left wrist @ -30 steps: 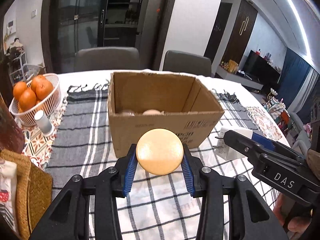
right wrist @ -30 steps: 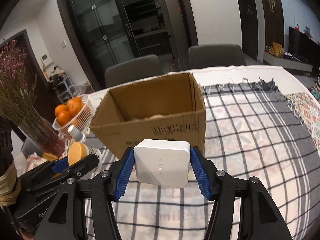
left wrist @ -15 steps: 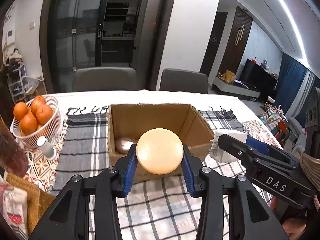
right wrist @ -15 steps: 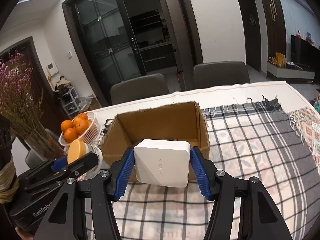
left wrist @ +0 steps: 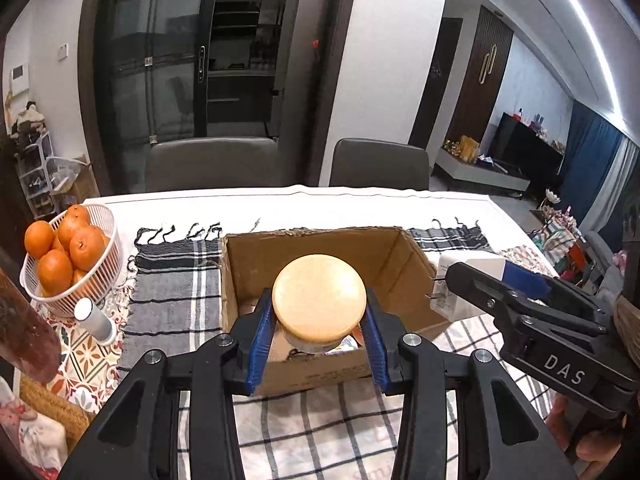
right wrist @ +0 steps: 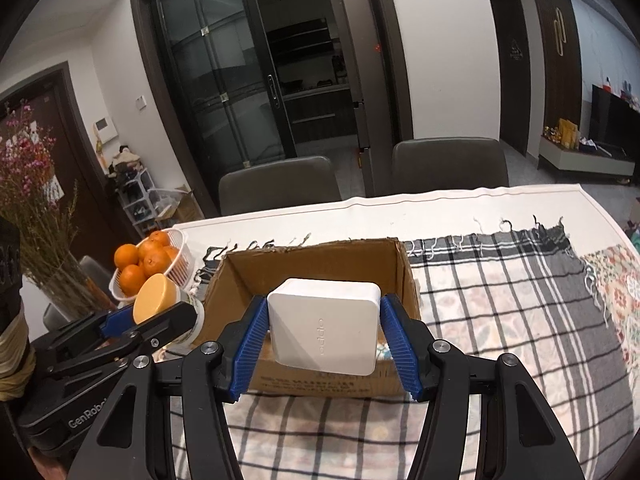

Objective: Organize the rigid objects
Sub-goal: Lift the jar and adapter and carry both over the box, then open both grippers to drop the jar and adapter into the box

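Holding the jar in your left claw and the white charger clamped in your right claw, carry both over the cardboard box; lower inside before releasing.

Brown cardboard box seen at frame centre. Grey-black-white plaid cloth spread beneath. Oranges in white basket, left. Tan lid, white charger, blue pads noted.
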Action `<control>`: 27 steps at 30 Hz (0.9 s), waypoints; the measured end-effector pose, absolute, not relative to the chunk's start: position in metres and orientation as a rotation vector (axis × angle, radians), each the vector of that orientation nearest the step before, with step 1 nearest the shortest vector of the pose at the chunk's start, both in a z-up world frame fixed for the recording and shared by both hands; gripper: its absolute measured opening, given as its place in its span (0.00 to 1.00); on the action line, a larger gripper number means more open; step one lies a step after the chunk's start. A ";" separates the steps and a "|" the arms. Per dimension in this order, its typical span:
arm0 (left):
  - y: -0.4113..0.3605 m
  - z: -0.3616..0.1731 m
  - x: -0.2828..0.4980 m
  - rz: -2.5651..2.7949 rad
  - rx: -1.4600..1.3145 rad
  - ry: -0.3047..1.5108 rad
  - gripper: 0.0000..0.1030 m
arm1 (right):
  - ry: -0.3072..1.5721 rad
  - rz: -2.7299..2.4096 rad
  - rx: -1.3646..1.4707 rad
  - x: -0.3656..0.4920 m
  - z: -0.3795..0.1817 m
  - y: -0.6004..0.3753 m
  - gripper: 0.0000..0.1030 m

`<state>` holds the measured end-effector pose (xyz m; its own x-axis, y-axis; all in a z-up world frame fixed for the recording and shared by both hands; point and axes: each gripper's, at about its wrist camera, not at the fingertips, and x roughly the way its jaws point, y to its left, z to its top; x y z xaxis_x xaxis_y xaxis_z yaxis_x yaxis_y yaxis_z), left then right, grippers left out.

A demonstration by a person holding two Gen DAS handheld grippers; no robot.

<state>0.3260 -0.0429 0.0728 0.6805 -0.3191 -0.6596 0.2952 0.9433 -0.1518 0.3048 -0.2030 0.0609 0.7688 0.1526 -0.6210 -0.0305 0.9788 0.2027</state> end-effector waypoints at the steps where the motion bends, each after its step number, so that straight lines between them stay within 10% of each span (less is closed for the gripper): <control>1: -0.043 0.072 0.329 -0.344 -0.032 0.753 0.40 | 0.693 0.101 0.180 0.309 0.061 -0.203 0.57; 23: -0.053 0.013 0.404 -0.324 -0.014 1.027 0.40 | 0.991 0.134 0.144 0.395 0.011 -0.206 0.57; 27: -0.055 0.004 0.406 -0.297 -0.002 1.069 0.61 | 1.038 0.142 0.145 0.397 0.003 -0.205 0.58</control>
